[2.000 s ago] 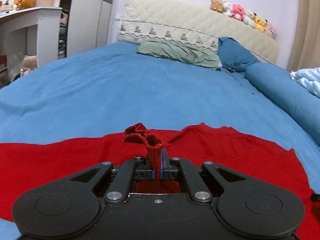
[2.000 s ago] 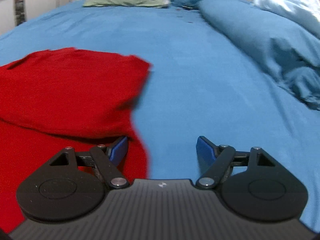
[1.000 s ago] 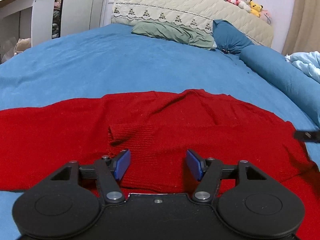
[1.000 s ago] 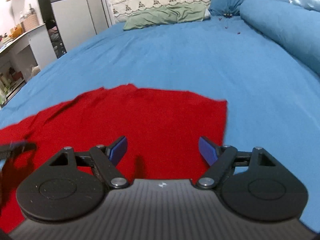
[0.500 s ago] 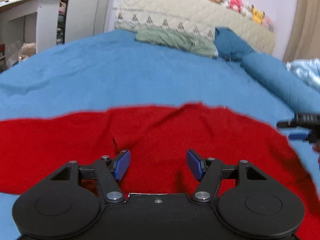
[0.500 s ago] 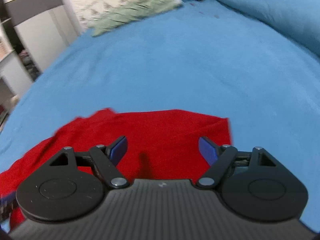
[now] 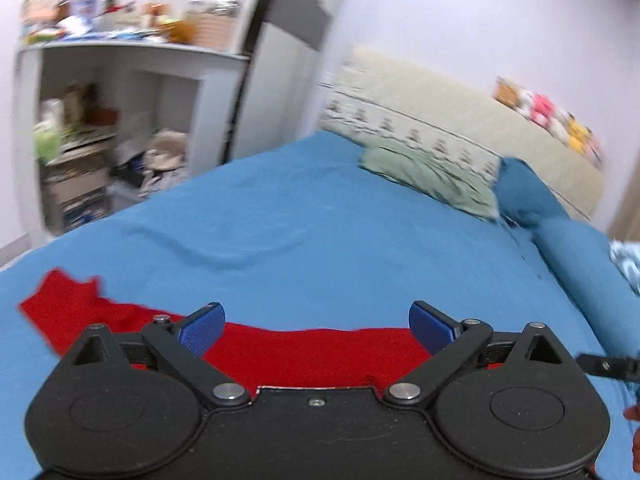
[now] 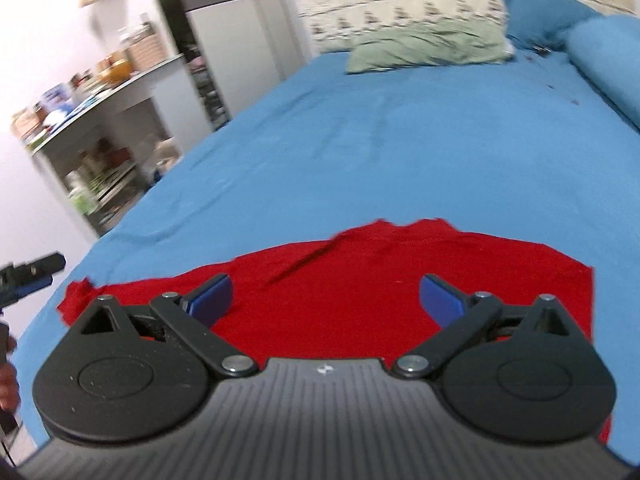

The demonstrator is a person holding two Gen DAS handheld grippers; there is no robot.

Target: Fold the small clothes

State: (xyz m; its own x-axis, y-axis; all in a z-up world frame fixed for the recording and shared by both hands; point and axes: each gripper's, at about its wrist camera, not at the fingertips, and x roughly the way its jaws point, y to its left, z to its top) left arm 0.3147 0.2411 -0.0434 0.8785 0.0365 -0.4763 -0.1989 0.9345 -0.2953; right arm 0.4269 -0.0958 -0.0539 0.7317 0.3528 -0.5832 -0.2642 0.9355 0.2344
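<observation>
A red knit garment [image 7: 304,350] lies flat on the blue bedsheet [image 7: 320,240], its left end [image 7: 60,300] sticking out to the left. My left gripper [image 7: 316,326] is open and empty, held above the garment's far edge. In the right wrist view the same garment [image 8: 380,272] spreads under my right gripper [image 8: 326,294], which is open and empty above it. The left gripper shows at the left edge of the right wrist view [image 8: 28,274]. The right gripper's tip shows at the right edge of the left wrist view [image 7: 608,366].
A green pillow [image 7: 428,176] and a blue pillow [image 7: 524,192] lie at the headboard [image 7: 460,120]. A blue rolled duvet [image 7: 588,264] runs along the right. A white shelf unit [image 7: 100,120] full of items stands left of the bed.
The left gripper let go of the bunched red cloth and opened. Both grippers have since swung left and pulled back, so less of the garment shows and the shelf unit comes into view.
</observation>
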